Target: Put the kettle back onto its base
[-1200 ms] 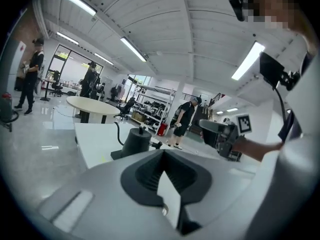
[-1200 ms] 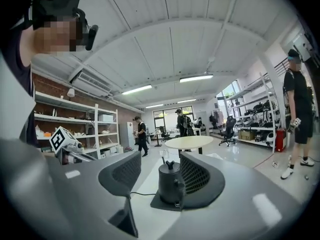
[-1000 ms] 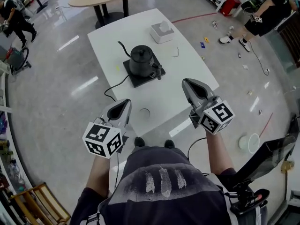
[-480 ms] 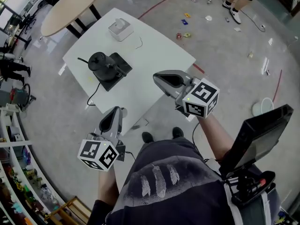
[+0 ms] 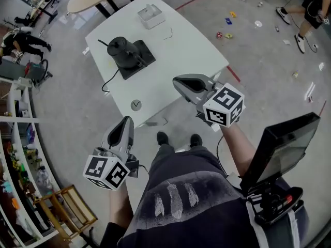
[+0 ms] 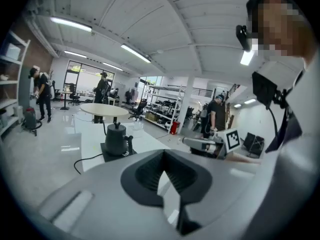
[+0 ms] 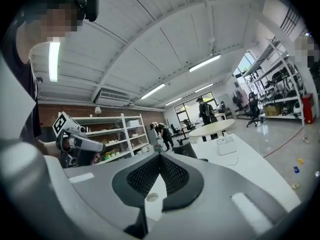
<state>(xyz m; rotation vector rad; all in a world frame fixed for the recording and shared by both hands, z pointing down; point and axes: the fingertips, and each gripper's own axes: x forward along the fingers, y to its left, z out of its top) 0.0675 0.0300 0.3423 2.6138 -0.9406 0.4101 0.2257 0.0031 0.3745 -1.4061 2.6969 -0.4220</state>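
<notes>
The left claw and right claw are held clenched, empty; the kettle is seated on its base, well ahead.

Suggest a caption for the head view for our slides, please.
Kettle sits on its base on the table; left gripper and right gripper hang clear of the kettle, shut and empty.
</notes>
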